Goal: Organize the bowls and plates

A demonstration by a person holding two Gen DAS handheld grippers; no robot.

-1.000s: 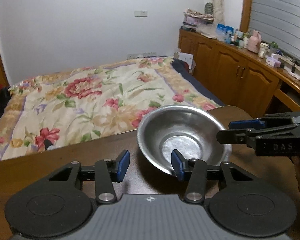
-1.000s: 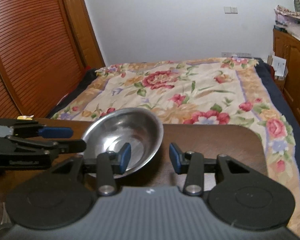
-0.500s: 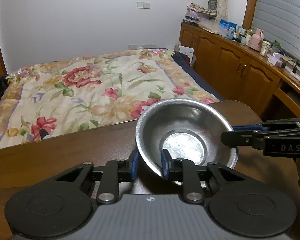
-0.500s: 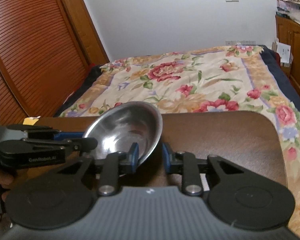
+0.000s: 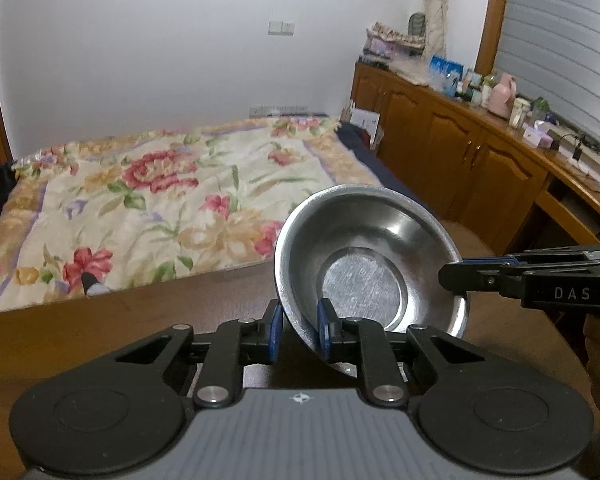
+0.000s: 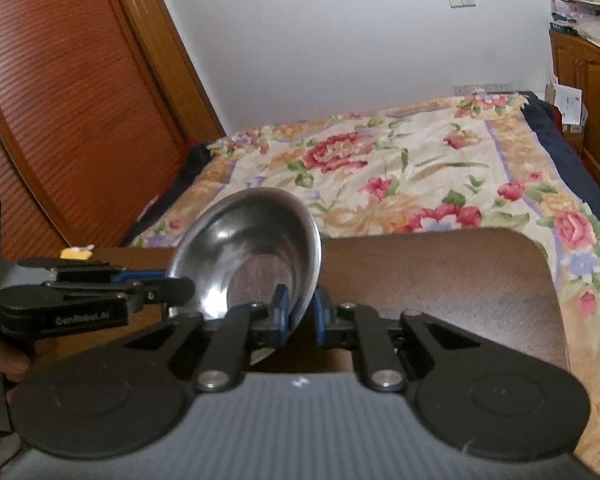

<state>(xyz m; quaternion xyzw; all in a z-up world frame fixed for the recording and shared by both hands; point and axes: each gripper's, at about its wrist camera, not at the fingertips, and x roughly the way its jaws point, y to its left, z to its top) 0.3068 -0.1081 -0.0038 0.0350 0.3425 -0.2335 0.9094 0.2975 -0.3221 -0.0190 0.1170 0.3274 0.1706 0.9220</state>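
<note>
Two grips are sharing the steel bowl (image 5: pixel 374 264) tilting above the desk (image 5: pixel 120 316): left gripper (image 5: pixel 298 330) is closing its fingers on the near-left rim, while right gripper (image 6: pixel 300 316) is pinching the opposite rim.

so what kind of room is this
Most likely a bedroom: a bed with a floral quilt fills the middle, wooden cabinets cluttered with toiletries line one wall, and a slatted wooden wardrobe door stands opposite.
</note>
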